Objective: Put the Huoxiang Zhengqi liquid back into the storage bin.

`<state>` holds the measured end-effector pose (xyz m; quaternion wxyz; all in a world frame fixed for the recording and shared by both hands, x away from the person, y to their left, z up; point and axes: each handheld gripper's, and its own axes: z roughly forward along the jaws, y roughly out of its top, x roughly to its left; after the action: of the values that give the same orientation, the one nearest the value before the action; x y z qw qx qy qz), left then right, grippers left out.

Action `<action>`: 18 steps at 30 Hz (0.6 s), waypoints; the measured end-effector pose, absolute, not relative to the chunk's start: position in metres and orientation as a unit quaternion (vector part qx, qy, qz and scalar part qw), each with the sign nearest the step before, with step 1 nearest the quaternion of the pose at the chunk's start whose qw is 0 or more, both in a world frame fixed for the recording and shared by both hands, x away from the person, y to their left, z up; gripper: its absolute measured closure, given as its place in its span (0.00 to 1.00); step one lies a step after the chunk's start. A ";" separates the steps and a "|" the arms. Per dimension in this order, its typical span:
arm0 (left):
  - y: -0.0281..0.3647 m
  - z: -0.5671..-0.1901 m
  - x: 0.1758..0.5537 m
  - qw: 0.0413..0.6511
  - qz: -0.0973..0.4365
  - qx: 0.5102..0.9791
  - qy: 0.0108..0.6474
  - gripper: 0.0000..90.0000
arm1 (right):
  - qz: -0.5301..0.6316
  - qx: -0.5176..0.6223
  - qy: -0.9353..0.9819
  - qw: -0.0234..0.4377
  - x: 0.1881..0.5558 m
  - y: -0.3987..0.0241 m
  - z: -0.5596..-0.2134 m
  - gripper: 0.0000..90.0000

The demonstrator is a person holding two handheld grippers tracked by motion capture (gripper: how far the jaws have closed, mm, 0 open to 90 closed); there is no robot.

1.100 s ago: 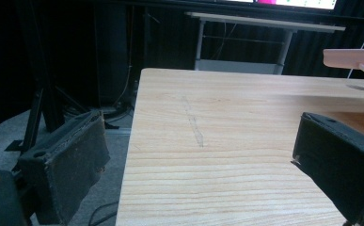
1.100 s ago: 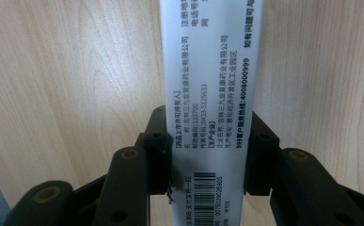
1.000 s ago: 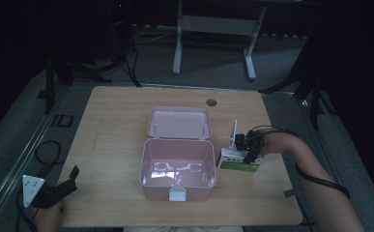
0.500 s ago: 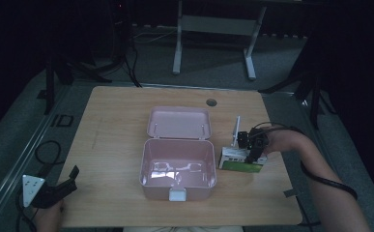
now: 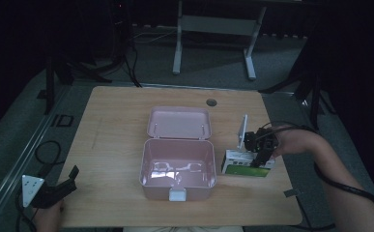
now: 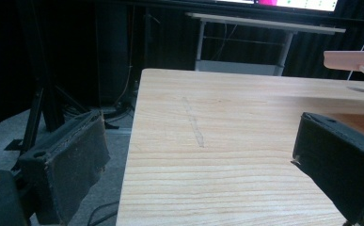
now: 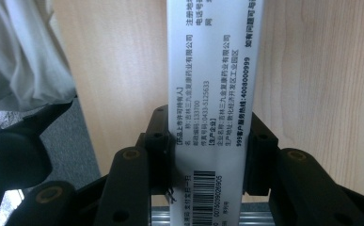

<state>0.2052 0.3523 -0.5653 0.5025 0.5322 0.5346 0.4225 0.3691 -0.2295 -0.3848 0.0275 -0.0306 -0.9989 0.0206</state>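
**A:** Your right gripper (image 7: pixel 211 141) is clamped on the white-and-green carton (image 7: pixel 212 94). One jaw sits on each long side, and the printed face with the barcode runs up between them. Why that grip?

**B:** You took it across its narrow width, so the jaws span it easily and the long axis stays free. I judge that suits a lift and a short carry. In the high view the carton (image 5: pixel 245 163) lies flat on the table (image 5: pixel 117 125), right under the gripper (image 5: pixel 261 153). It is not yet raised, as far as I can tell.

**A:** What lies beyond it?

**B:** The pink box (image 5: pixel 177 175) is just beside the carton, on the side away from your forearm. Its lid (image 5: pixel 179 123) is thrown back flat on the far side. The cavity is open and looks empty, so it stands ready to take the carton.

**A:** And your left gripper (image 5: pixel 59 189)?

**B:** It is well apart, at the table's near left corner. In the left gripper view the jaws stand spread, with nothing but wood (image 6: pixel 226 141) between them. I read it as parked clear of the work.

**A:** The count?

**B:** One carton. One box with one hinged lid. Two grippers, one gripping and one idle. One cable hole (image 5: pixel 211 102) is in the tabletop past the lid.
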 end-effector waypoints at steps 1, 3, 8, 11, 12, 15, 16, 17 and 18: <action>0.352 -0.565 0.205 0.503 0.422 0.532 0.535 0.04 | 0.019 -0.029 -0.999 0.027 0.366 -0.230 -0.381 0.69; 0.352 -0.565 0.205 0.502 0.422 0.532 0.535 0.04 | 0.022 -0.027 -0.999 0.024 0.362 -0.231 -0.376 0.69; 0.352 -0.565 0.205 0.503 0.421 0.532 0.536 0.04 | 0.022 -0.030 -0.999 0.016 0.355 -0.232 -0.357 0.69; 0.353 -0.565 0.205 0.503 0.421 0.532 0.535 0.04 | 0.026 -0.029 -0.999 0.009 0.350 -0.231 -0.347 0.69; 0.353 -0.565 0.205 0.503 0.421 0.532 0.535 0.04 | 0.026 -0.029 -0.999 0.007 0.349 -0.230 -0.344 0.69; 0.353 -0.565 0.205 0.504 0.420 0.533 0.535 0.04 | 0.026 -0.031 -0.999 0.005 0.346 -0.229 -0.335 0.69; 0.353 -0.565 0.205 0.504 0.420 0.532 0.535 0.04 | 0.026 -0.030 -0.999 0.003 0.345 -0.229 -0.331 0.69; 0.353 -0.565 0.205 0.504 0.420 0.532 0.535 0.04 | 0.026 -0.030 -0.999 0.003 0.343 -0.229 -0.327 0.69; 0.353 -0.565 0.205 0.504 0.419 0.532 0.535 0.04 | 0.025 -0.031 -0.999 0.003 0.342 -0.229 -0.323 0.69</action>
<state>0.2055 0.3528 -0.5652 0.5044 0.5323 0.5351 0.4194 0.3424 -0.2286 -0.3225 0.0029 -0.0310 -0.9992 0.0252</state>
